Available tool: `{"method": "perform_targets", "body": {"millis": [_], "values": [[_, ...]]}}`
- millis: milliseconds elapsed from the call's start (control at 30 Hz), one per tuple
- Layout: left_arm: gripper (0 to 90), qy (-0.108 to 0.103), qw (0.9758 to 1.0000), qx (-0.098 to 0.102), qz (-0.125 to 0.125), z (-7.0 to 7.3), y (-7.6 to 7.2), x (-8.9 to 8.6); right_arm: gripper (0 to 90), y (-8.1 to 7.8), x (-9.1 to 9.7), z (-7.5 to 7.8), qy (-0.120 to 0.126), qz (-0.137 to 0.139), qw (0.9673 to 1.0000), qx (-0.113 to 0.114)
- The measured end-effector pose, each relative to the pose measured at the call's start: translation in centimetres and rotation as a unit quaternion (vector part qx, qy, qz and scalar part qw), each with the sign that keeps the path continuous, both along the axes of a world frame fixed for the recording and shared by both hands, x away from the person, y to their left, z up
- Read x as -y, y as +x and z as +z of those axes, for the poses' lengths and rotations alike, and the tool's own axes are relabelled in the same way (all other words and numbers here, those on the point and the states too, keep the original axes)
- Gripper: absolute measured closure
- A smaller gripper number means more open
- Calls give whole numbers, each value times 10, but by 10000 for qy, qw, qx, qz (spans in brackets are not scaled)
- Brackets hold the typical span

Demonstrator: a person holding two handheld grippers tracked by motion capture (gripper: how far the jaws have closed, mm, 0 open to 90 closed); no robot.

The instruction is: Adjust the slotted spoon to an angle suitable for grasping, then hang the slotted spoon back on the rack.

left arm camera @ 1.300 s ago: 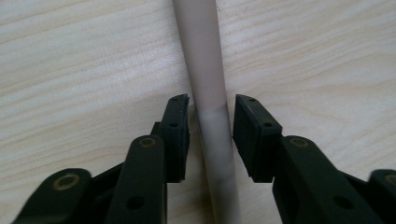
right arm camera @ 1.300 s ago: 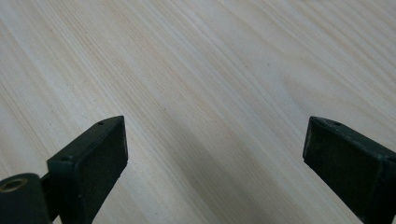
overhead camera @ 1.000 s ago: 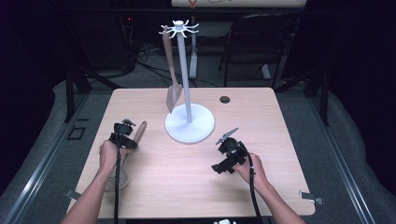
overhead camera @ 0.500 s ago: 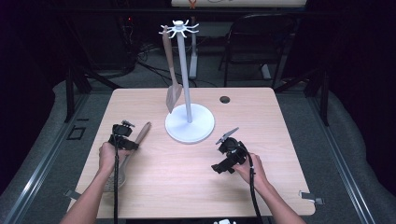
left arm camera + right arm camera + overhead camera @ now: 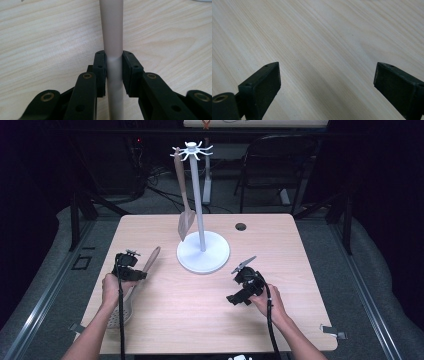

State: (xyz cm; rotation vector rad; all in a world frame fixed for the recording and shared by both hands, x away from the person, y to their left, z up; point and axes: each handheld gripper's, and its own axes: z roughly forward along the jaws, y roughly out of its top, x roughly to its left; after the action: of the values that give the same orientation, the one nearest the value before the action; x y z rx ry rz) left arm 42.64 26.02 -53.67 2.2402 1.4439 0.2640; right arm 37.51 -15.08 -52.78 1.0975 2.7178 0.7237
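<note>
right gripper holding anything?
No: in the right gripper view the right gripper has its jaws wide apart, with bare wooden table between them.

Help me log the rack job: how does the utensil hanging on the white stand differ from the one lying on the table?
The hanging utensil hangs upright from the white stand, head down; the slotted utensil lies flat on the table. The hanging utensil's head is solid and tapered; the slotted utensil's is round and perforated. The left tongs clamp the slotted utensil's handle; nothing grips the hanging utensil. Both have long, pale brown handles.
</note>
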Motion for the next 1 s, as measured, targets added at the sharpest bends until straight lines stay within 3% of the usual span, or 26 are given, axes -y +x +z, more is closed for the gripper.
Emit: {"method": "perform_targets", "body": {"millis": [267, 533, 1000], "values": [[751, 9, 9998, 179, -45, 3, -5, 1, 69, 0, 1, 0, -33, 6, 10000, -3], [752, -142, 9989, 449, -22, 15, -10, -3, 69, 1, 1, 1, -69, 30, 10000, 26], [753, -250, 9949, 955, -214, 42, -19, 5, 72, 1, 2, 1, -12, -17, 10000, 34]]}}
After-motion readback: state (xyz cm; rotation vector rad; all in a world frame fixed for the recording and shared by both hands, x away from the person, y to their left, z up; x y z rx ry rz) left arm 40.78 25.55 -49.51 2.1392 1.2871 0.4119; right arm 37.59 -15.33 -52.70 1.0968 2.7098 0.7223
